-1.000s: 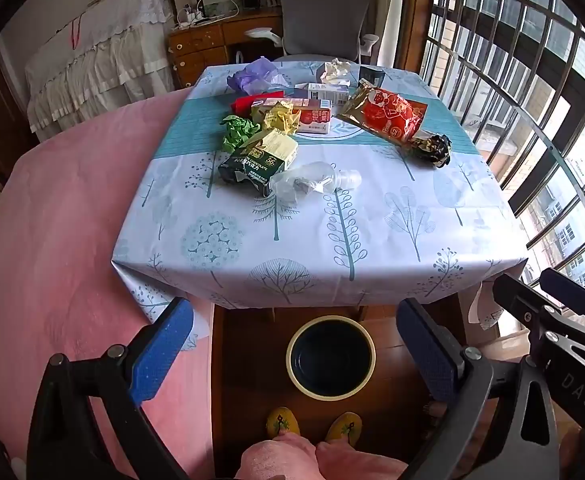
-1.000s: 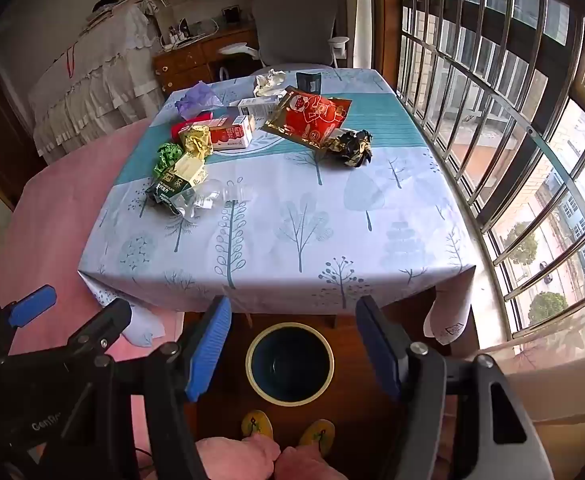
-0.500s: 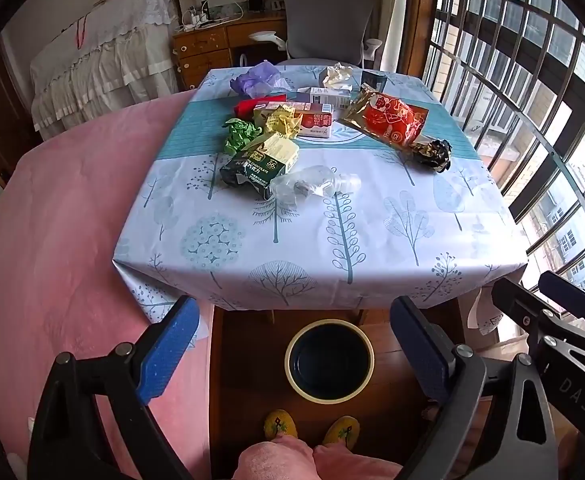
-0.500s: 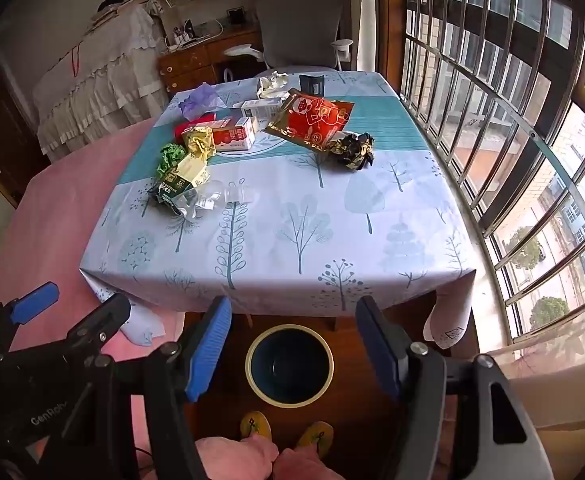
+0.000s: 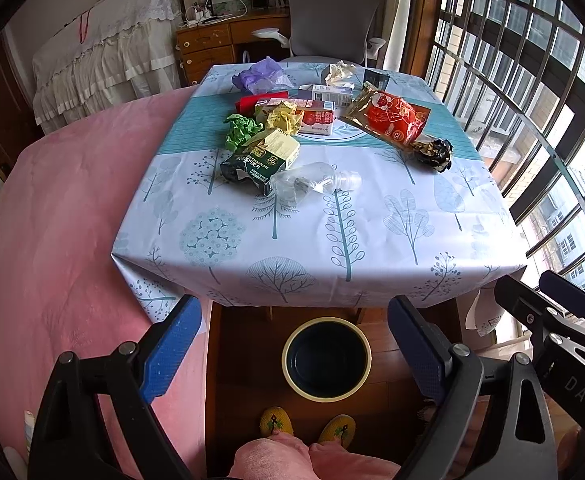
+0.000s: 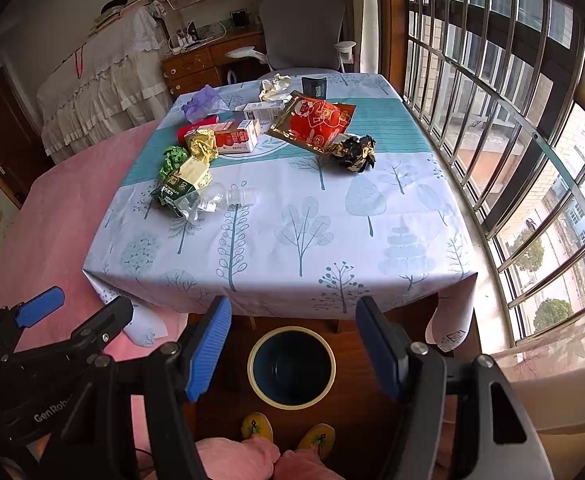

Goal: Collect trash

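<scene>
Two tongs, left tongs (image 5: 294, 350) and right tongs (image 6: 292, 346), gape empty above the bin (image 5: 327, 360); trash (image 5: 276, 140) litters the tabletop (image 5: 372, 240).

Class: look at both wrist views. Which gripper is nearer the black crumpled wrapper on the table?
Right. The right gripper sits nearer the window side, where the wrapper lies; the left gripper is toward the pink bed side. Both hang short of the table.

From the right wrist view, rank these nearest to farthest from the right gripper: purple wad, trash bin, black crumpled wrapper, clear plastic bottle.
1. Trash bin: on the floor, just beyond the right gripper.
2. Clear plastic bottle: left of the table's middle.
3. Black crumpled wrapper: farther back, right of centre.
4. Purple wad: far left of the table.
</scene>
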Motion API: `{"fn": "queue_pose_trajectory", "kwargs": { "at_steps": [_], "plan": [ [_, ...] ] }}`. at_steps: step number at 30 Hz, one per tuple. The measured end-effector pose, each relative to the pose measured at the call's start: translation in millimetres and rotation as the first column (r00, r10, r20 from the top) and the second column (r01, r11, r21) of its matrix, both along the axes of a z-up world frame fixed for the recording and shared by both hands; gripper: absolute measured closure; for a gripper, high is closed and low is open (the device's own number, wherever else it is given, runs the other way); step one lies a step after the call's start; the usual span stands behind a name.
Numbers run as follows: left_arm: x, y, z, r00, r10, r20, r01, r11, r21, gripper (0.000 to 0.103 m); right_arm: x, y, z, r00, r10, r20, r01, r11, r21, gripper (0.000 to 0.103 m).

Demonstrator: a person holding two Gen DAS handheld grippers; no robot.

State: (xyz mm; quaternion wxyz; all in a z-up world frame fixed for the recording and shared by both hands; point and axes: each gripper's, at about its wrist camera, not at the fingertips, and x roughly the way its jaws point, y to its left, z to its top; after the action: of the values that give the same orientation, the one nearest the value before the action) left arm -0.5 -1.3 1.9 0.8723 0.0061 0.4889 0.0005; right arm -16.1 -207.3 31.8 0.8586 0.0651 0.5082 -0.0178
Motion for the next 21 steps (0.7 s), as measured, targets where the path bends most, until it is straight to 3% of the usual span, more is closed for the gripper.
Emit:
{"fn": "queue_pose_trajectory", "kwargs": {
  "at_steps": [21],
  "plan": [
    [-8, -11, 3, 1.000, -0.001, 0.021, 0.001, 1.000, 0.012, 0.010, 0, -8, 1, 1.000, 0.002, 0.006, -0.002, 1.000, 0.011, 0.038]
  ]
}}
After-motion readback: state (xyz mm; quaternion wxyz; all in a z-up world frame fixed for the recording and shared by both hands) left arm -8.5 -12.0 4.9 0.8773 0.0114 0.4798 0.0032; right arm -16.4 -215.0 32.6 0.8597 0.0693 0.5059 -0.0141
